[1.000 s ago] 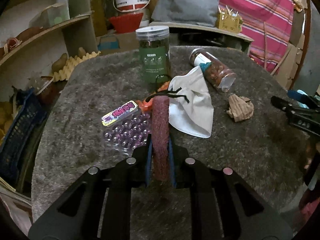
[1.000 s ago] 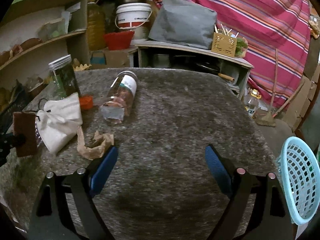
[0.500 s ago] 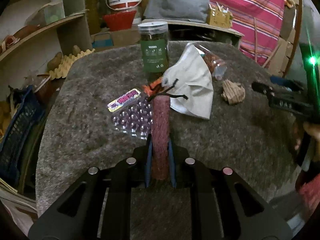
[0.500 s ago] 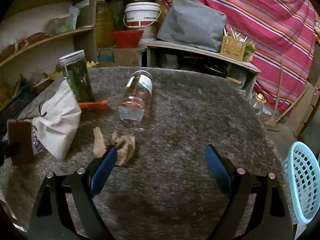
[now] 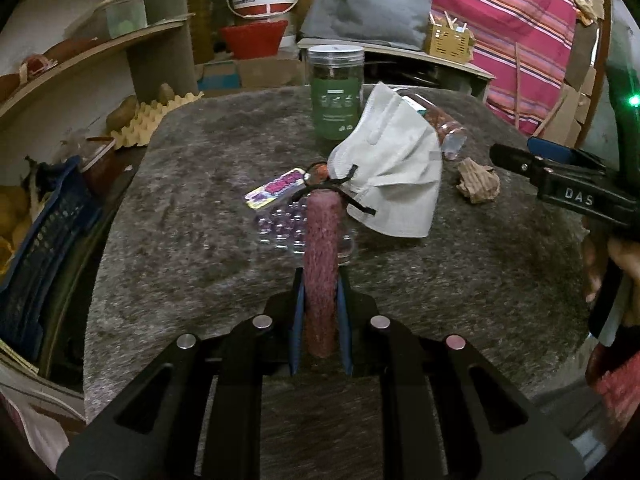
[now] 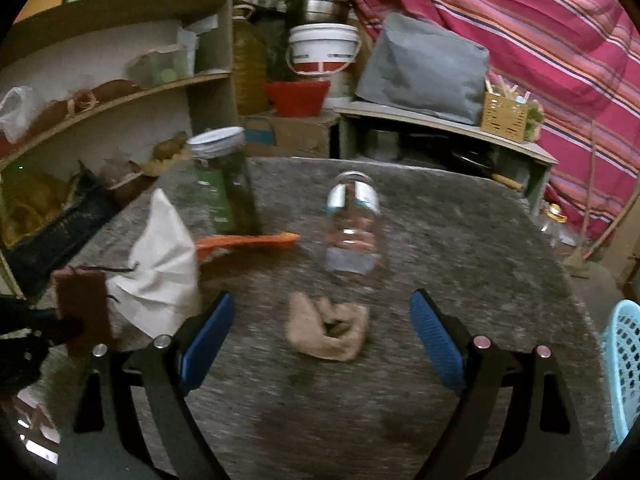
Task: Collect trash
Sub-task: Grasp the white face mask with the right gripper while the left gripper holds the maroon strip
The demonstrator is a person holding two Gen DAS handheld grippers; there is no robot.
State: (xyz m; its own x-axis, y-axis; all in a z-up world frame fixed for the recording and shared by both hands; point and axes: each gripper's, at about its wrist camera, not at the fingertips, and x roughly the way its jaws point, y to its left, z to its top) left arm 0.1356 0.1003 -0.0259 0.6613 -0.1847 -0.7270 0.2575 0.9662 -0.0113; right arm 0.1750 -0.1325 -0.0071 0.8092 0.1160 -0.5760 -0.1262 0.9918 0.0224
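Left wrist view: the left tool is pressed together on a reddish-brown scouring pad, which stands on edge between the blue pads and reaches forward past the fingertips. A black ear loop of a white face mask is caught over the pad's far end, so the mask hangs from it, just right of the pad and raised above the grey tabletop. Below and left of the pad lies a packet of purple beads. Behind the mask stand a green-labelled jar and a clear jar lying on its side. A crumpled brown paper sits on the tabletop to the right of the mask, near the tip of the right tool, which enters from the right edge.

Right wrist view: the right tool is spread wide, nothing between its fingers. The crumpled brown paper lies on the tabletop between the two blue pads, apart from both. Beyond it is the toppled clear jar; an orange strip lies left of that, before the green jar. The mask and pad show at left, and a light-blue basket sits at the right edge, off the tabletop
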